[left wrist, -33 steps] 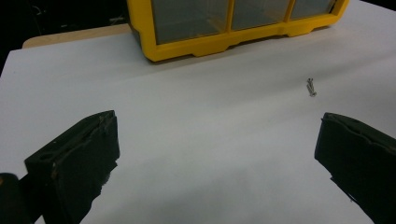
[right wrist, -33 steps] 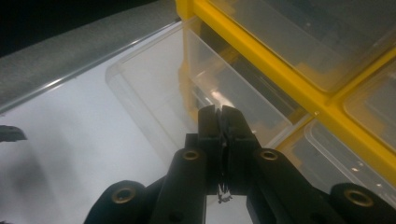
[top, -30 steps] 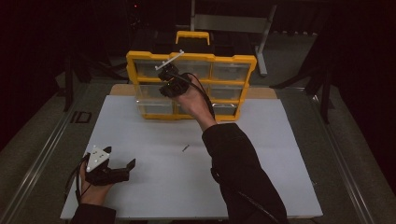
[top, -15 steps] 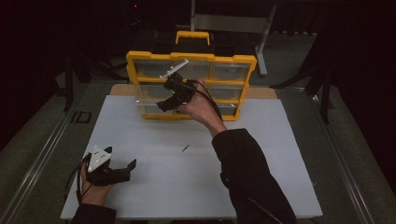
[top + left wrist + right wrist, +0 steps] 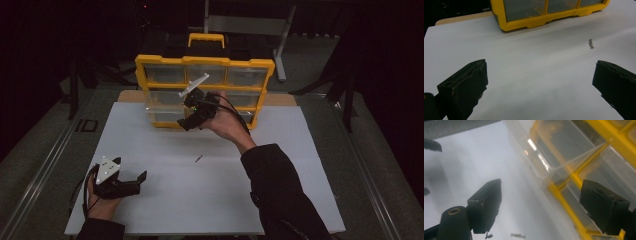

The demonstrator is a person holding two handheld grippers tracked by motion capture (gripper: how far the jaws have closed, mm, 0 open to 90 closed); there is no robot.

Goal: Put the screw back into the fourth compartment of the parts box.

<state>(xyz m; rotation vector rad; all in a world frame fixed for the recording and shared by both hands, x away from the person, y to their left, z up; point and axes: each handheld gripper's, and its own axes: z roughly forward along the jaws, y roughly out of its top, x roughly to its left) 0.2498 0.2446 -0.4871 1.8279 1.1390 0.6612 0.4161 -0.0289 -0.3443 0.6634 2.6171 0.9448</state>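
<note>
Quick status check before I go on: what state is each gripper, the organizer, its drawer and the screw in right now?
Left gripper: open, nothing between its jaws, low over the white mat.
Right gripper: open, nothing held, in front of the yellow organizer.
Yellow organizer: upright at the mat's far edge.
Clear drawer: pulled partly out.
Screw: lying loose on the mat, untouched.

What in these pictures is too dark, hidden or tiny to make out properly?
- Yellow drawer cabinet: contents unclear, high view; clear fronts glare, room dark.
- Pulled-out clear drawer: blurred, cut by the top edge, right gripper view.
- Screw: too small to tell its type, high view.
- Left gripper: the hand beneath is cut by the bottom edge.
</note>
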